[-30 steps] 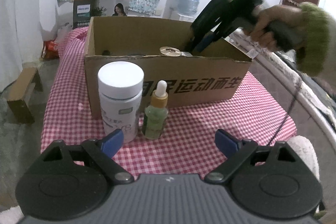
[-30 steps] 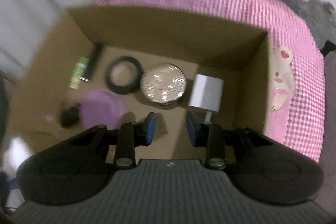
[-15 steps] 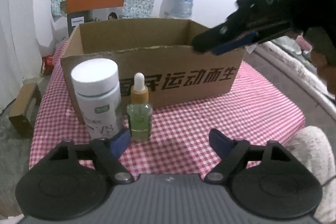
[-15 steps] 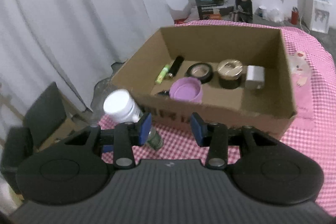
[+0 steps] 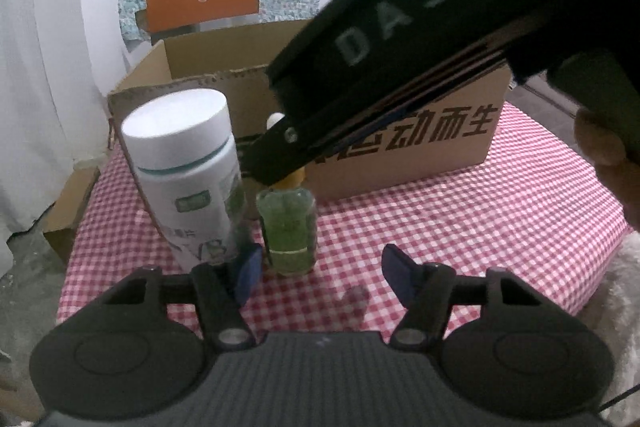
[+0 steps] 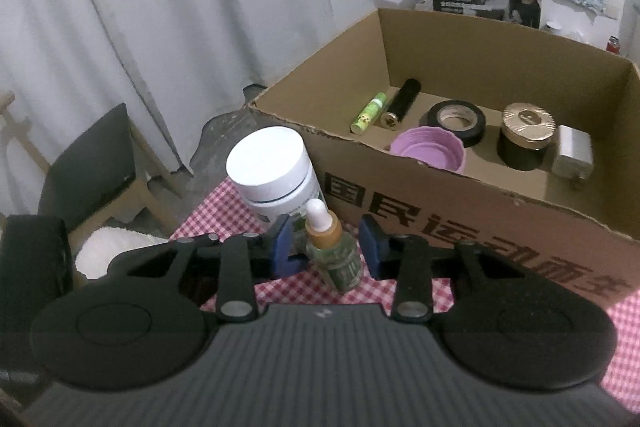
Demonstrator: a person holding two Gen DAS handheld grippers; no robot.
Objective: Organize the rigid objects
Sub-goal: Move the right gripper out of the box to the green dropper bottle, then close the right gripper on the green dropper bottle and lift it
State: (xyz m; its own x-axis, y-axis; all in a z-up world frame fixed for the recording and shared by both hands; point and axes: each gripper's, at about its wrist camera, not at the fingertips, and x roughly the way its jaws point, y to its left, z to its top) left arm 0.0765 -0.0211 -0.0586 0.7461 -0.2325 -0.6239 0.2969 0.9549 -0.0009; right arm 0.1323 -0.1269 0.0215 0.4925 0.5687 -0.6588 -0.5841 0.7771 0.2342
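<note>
Open cardboard box (image 6: 460,203) sits on the counter (image 5: 460,227) with the red-white checked cloth, printed characters on its near wall. Inside on the box floor: green lip-balm tube (image 6: 367,113) lying flat, black cylinder (image 6: 401,103) lying right beside it, roll of black tape (image 6: 456,119) flat, purple round lid (image 6: 428,149) against the near wall, black jar with gold ribbed lid (image 6: 526,135) upright, small white charger block (image 6: 573,154) at the right end. Outside the box, just in front of its near wall at the left corner: white pill bottle (image 5: 186,171) with white cap, upright, and just beside it a green dropper bottle (image 6: 330,247), amber collar, white bulb, green liquid inside, also upright on the cloth. Right tool (image 6: 326,247) is around the dropper bottle, blue pads either side at shoulder level; jaws have just been closing, but gaps still show on both sides, so not gripping. Left tool (image 5: 316,277) low over the cloth in front of both bottles, jaws have just been closing, nothing between them, released. In the left wrist view the right tool's black body hides the dropper's top.
</note>
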